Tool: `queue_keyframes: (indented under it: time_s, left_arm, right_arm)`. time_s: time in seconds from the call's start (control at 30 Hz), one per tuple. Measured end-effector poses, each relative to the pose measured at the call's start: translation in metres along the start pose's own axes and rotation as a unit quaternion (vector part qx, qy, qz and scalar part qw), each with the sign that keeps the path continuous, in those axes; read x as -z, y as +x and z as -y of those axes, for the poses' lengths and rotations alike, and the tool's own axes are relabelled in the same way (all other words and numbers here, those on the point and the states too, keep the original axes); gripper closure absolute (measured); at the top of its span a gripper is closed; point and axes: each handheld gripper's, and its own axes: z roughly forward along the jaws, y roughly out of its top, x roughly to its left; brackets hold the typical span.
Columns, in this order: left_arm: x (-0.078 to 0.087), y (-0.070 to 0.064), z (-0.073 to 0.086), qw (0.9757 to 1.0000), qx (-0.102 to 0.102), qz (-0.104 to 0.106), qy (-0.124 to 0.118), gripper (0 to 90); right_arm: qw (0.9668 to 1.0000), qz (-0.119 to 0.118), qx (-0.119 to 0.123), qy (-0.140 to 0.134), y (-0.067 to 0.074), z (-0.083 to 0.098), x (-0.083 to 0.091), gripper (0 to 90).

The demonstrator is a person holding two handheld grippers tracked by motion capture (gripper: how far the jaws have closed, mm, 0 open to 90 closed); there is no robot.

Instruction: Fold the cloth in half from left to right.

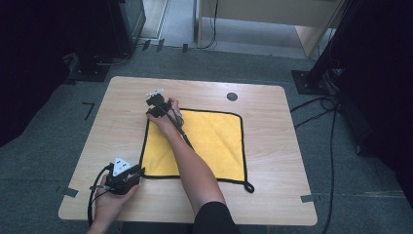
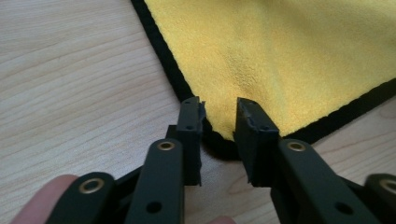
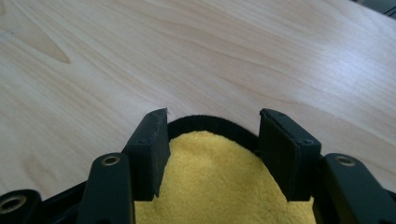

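While the yellow cloth lies flat near the middle of the worktop, I have a claw at each of its two left corners. My left claw sits at the near left corner. In the left gripper view its jaws straddle the black-hemmed corner tip with a narrow gap between them; the pads do not yet press the fabric, so I record it as open, holding nothing. My right claw reaches across to the far left corner. In the right gripper view its jaws stand well apart on either side of the rounded corner, with the pile between them untouched: also open.

Risks noted, as judgement:

- Left claw: very little cloth lies between the pads, mostly hem. If I close here the grip may catch the edge binding alone and slip off once the cloth is lifted.
- Right claw: the corner sits low between the jaws, flat on the wood. If I close without pressing down, the pads may meet above the fabric and pinch nothing.
- Uneven timing: if one corner is gripped and raised while the other is loose, the cloth will drag and skew across the worktop.
- My right forearm lies over the cloth; any lift with the arm resting there would bunch the fabric beneath it.
- A loop tag at the near right corner could snag if the cloth is folded over.
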Motion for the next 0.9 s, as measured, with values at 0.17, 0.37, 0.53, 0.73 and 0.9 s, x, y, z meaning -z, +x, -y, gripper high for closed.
queue_keyframes:
  time_s: [0.17, 0.37, 0.53, 0.73, 0.9]
  left_arm:
    - [0.0, 0.003, -0.001, 0.9999, 0.009, 0.015, 0.002, 83.5]
    - [0.002, 0.005, -0.001, 0.9998, 0.007, 0.02, 0.003, 86.5]
    - [0.005, 0.009, 0.0, 0.9994, 0.019, 0.027, 0.0, 86.6]
    - [0.003, 0.009, 0.0, 0.9995, 0.019, 0.025, 0.004, 85.8]
    - [0.003, 0.01, 0.0, 0.9994, 0.022, 0.027, 0.005, 85.1]
  right_arm:
    - [0.9998, -0.018, 0.002, 0.004, 0.0, -0.001, 0.0, 56.1]
    - [0.9985, -0.032, 0.037, 0.023, 0.011, -0.007, 0.001, 87.9]
    - [0.9993, -0.032, 0.019, 0.008, 0.013, -0.01, 0.002, 78.8]
    - [0.9988, -0.041, -0.021, 0.017, 0.002, -0.01, -0.004, 38.4]
    - [0.9993, -0.028, -0.012, 0.021, 0.001, -0.006, -0.005, 35.8]
